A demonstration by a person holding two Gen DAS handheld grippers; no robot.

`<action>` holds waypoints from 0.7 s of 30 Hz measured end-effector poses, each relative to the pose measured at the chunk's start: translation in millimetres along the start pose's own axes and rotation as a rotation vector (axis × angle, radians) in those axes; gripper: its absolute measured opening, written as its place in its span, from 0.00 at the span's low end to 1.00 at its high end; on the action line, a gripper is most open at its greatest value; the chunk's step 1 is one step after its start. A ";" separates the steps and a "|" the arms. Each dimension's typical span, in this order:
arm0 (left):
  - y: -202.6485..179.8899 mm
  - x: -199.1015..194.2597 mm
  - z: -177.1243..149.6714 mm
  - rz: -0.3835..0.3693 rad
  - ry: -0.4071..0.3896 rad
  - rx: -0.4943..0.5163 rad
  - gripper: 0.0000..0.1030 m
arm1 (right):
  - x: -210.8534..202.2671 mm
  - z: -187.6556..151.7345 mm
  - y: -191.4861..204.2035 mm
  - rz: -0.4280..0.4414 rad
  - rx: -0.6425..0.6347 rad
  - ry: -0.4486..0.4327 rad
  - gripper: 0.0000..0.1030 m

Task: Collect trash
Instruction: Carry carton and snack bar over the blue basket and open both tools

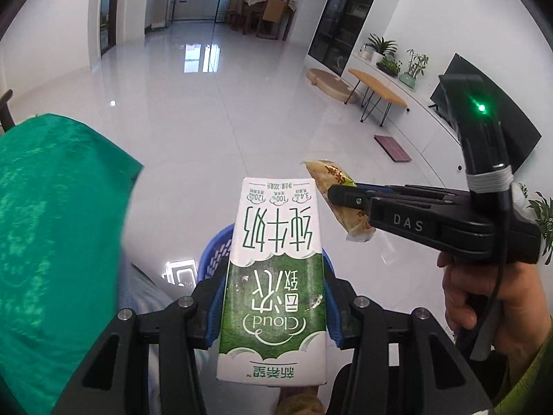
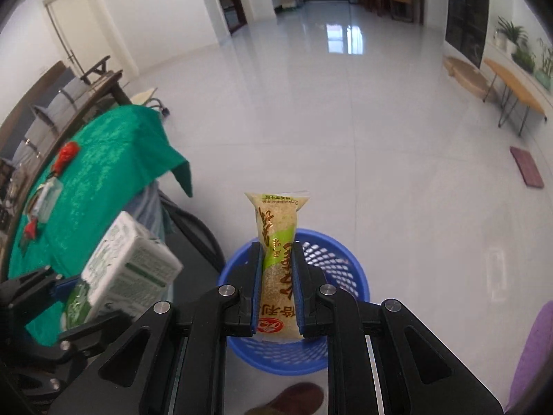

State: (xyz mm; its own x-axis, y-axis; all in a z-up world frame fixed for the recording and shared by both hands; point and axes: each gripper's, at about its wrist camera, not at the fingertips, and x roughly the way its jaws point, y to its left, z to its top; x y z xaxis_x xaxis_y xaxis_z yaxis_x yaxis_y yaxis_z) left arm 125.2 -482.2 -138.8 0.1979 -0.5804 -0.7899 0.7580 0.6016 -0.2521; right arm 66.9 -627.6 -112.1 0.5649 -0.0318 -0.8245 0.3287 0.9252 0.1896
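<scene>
Left wrist view
Carton: milk carton, green and white with its print upside down, clamped between the two blue-padded fingers of my left gripper.
Basket: blue basket on the floor directly beyond the carton; only parts of its perforated wall show on either side of the carton.
Second tool: my right gripper enters from the right, held in my right hand, its jaws together on a snack packet.
Desk: green cloth covers the desk at the left edge, just beside the carton.
Floor: glossy white tiles stretch away to a far dining area.

Right wrist view
Packet: snack packet, yellowish with a green band, pinched upright between the pads of my right gripper.
Basket: blue basket lies just beyond and below the packet, rim open toward me.
Carton: milk carton at the left, gripped by my left gripper, next to the basket and in front of the desk.
Desk: green cloth carries a few small items, among them a red one.
Foot: tip of a shoe on the floor at the bottom edge.
</scene>
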 end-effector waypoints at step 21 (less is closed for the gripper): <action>-5.2 73.2 3.1 0.054 0.020 0.040 0.72 | 30.0 -4.2 -50.9 0.018 0.161 0.036 0.49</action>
State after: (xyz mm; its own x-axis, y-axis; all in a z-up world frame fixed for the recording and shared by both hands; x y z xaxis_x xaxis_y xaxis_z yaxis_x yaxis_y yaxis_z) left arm 137.6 -529.5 -193.6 0.2271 -0.5359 -0.8132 0.7708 0.6092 -0.1862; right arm 64.0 -674.1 -148.7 0.5456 0.0008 -0.8381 0.4375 0.8526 0.2856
